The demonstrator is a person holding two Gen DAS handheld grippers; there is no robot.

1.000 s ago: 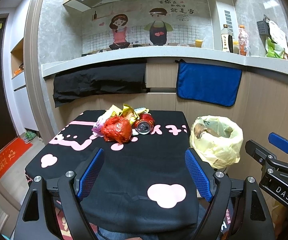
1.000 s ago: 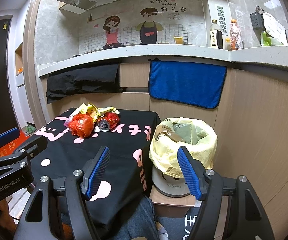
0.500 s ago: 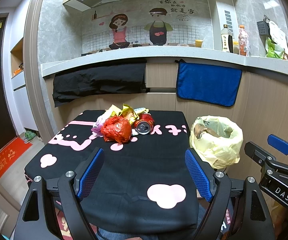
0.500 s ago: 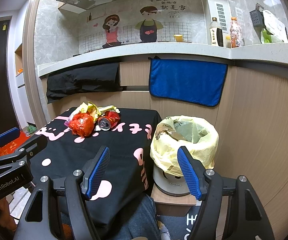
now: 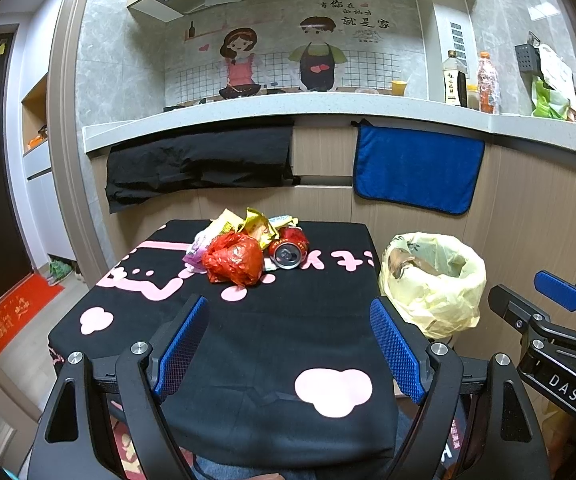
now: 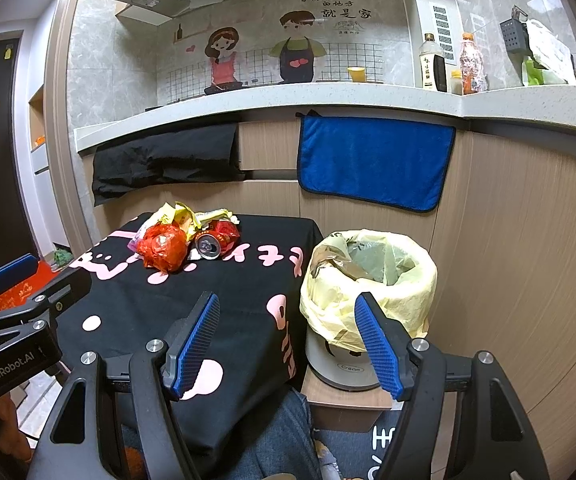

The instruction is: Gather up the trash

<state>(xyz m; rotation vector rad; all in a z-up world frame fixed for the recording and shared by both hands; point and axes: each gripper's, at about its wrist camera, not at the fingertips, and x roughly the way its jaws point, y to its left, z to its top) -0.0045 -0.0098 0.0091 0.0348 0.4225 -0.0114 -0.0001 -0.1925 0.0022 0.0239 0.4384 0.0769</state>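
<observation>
A heap of trash lies at the far end of the black cloth-covered table [image 5: 248, 344]: a crumpled red bag [image 5: 234, 259] [image 6: 164, 248], a red can [image 5: 289, 249] [image 6: 216, 239] on its side, and yellow and white wrappers [image 5: 258, 222] [image 6: 180, 214] behind them. A bin with a pale yellow liner [image 5: 433, 280] [image 6: 367, 276] stands right of the table, some trash inside. My left gripper [image 5: 289, 350] is open over the table's near half, nothing between its fingers. My right gripper [image 6: 286, 342] is open near the table's right edge, short of the bin.
A counter ledge [image 5: 288, 110] runs behind the table, with a black cloth [image 5: 196, 166] and a blue towel [image 5: 413, 168] hanging from it. Bottles [image 5: 457, 80] stand on the counter. The bin rests on a low wooden stand [image 6: 347, 404]. A wooden wall [image 6: 527, 260] closes the right side.
</observation>
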